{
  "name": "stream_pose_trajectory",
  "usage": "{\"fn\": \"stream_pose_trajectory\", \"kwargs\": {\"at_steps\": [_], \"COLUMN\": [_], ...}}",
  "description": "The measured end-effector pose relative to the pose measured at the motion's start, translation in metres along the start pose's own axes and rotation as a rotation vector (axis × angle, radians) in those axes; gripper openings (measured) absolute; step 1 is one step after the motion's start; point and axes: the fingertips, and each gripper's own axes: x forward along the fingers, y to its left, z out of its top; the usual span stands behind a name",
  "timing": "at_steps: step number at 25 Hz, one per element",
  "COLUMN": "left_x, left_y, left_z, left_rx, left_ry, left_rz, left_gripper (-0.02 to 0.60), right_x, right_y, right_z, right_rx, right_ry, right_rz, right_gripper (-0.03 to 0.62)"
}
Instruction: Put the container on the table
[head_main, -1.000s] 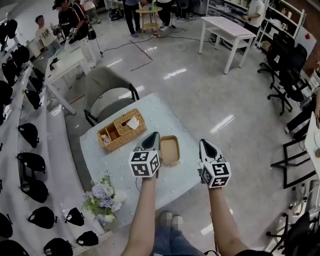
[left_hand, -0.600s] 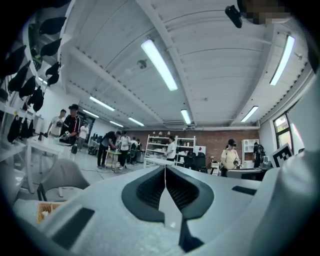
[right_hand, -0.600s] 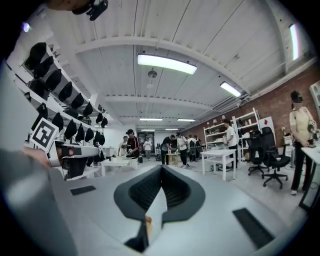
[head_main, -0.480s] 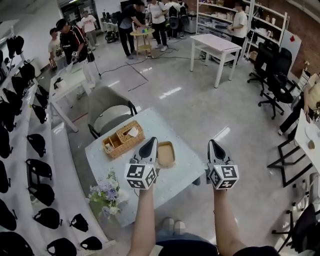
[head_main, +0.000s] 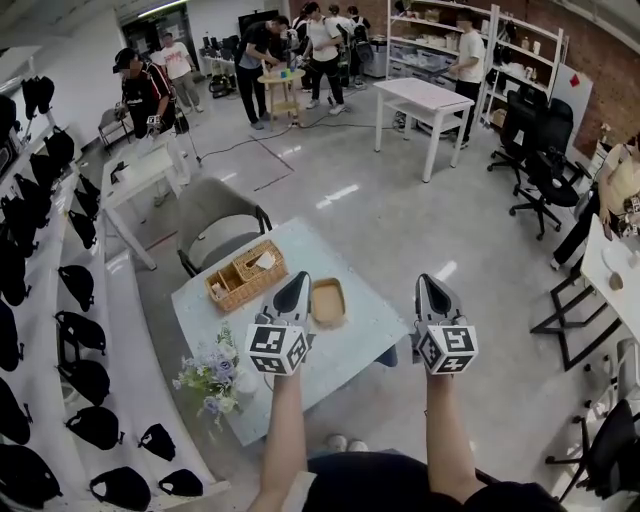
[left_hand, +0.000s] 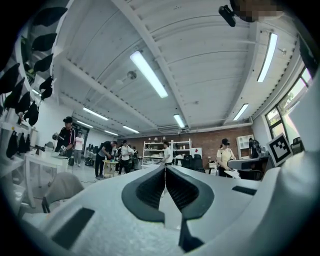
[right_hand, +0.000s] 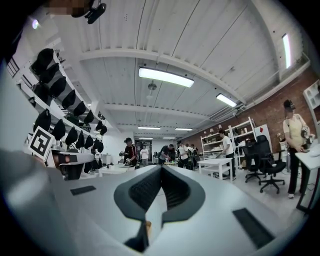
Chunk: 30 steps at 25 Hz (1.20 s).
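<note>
2 bare forearms hold up the left gripper and right gripper, each with its jaws pressed together on nothing. Below, a pale table carries flowers at its near left edge. A shallow tan container lies flat by its right edge, and a wicker basket sits toward its far corner. Beyond stand a grey chair, white desks, shelving and several people.

No text or label can be read
</note>
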Motion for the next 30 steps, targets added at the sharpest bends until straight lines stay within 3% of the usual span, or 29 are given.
{"fn": "stream_pose_trajectory", "kwargs": {"at_steps": [17,30], "left_x": [-0.006,-0.008], "left_y": [0.0,0.003], "left_z": [-0.022,-0.024], "left_rx": [0.015,0.026], "left_ry": [0.08,0.092], "left_rz": [0.011,0.021], "left_gripper": [0.009,0.009], "right_x": [-0.012,-0.008], "right_y": [0.004,0.014], "right_z": [-0.01,-0.016], "right_rx": [-0.01,-0.022], "right_ry": [0.037,0.073], "right_rz": [-0.007,0.014], "right_gripper": [-0.003,-0.003]}}
